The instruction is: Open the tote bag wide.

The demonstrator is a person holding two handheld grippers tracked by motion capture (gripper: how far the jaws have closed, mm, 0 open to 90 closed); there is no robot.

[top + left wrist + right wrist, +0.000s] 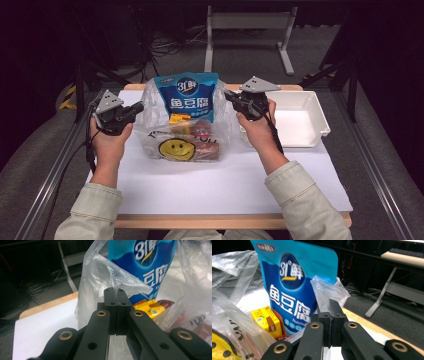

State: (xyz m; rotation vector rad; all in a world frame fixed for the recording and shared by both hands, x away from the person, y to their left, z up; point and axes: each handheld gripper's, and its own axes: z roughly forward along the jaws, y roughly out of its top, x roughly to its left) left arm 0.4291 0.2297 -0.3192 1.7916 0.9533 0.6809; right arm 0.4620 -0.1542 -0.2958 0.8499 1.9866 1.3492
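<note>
White paper sheet (210,185) over my wooden table (230,220); white tray (320,117) far right; dark floor, cables and grey frame beyond. Clear plastic bag (150,127) at centre holds a blue fish-tofu pouch (189,97) and a yellow box (178,118). Left gripper (141,106) pinches the bag's left edge, right gripper (227,96) its right edge, jaws closed on film.
</note>
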